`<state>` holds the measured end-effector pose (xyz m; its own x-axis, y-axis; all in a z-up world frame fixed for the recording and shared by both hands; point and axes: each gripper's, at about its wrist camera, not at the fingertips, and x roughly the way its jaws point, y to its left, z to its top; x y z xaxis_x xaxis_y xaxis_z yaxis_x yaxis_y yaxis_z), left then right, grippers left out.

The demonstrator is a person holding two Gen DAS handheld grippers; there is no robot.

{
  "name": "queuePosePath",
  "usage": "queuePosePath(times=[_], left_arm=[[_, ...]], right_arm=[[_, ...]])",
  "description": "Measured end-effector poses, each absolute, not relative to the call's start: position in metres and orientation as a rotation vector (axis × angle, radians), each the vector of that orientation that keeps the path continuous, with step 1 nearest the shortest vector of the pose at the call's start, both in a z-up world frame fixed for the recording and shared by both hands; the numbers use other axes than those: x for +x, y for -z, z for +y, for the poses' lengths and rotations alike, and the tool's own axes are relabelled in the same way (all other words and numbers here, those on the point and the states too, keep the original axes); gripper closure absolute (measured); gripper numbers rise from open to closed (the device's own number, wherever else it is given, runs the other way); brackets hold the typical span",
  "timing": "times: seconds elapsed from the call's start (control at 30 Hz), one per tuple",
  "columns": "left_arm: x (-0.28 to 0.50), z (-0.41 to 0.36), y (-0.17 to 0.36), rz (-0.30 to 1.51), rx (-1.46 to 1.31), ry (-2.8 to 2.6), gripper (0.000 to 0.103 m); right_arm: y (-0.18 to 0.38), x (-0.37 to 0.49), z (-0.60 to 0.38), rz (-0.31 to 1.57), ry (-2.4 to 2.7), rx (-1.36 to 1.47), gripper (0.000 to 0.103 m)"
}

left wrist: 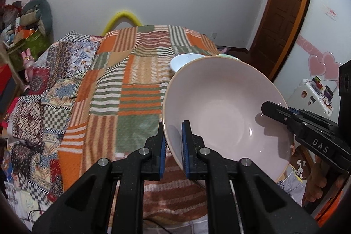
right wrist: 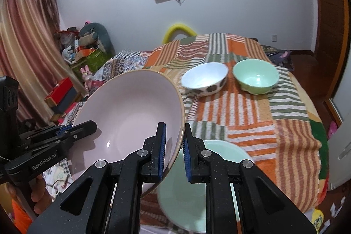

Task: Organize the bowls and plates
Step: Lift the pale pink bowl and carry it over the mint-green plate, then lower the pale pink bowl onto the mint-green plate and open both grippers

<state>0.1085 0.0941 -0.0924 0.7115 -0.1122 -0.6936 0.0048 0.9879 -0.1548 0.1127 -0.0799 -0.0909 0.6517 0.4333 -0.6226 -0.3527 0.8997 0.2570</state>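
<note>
A large pale pink bowl (left wrist: 221, 106) is held tilted in the air between both grippers. My left gripper (left wrist: 174, 146) is shut on its left rim. My right gripper (right wrist: 174, 146) is shut on its right rim; the bowl shows there too (right wrist: 131, 106). The right gripper also shows in the left wrist view (left wrist: 274, 112), the left gripper in the right wrist view (right wrist: 87, 126). Below the pink bowl lies a pale green plate (right wrist: 219, 159). A white patterned bowl (right wrist: 205, 79) and a mint green bowl (right wrist: 255, 76) stand upright farther back on the bed.
The striped patchwork blanket (right wrist: 252, 120) covers the bed. Boxes and soft toys (right wrist: 87, 47) are piled at the far left by a curtain. A wooden door (left wrist: 285, 14) and a white cabinet (left wrist: 311, 93) stand to the right.
</note>
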Motion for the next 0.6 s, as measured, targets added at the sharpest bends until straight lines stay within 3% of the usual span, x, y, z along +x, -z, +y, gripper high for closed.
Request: queuePosePath(times=[0.6], left_arm=[[0.097,0.154,0.156,0.920,-0.169,-0.054,0.091]], right_arm=[[0.145,0.116,-0.012,0.908,-0.546,0.042,0.090]])
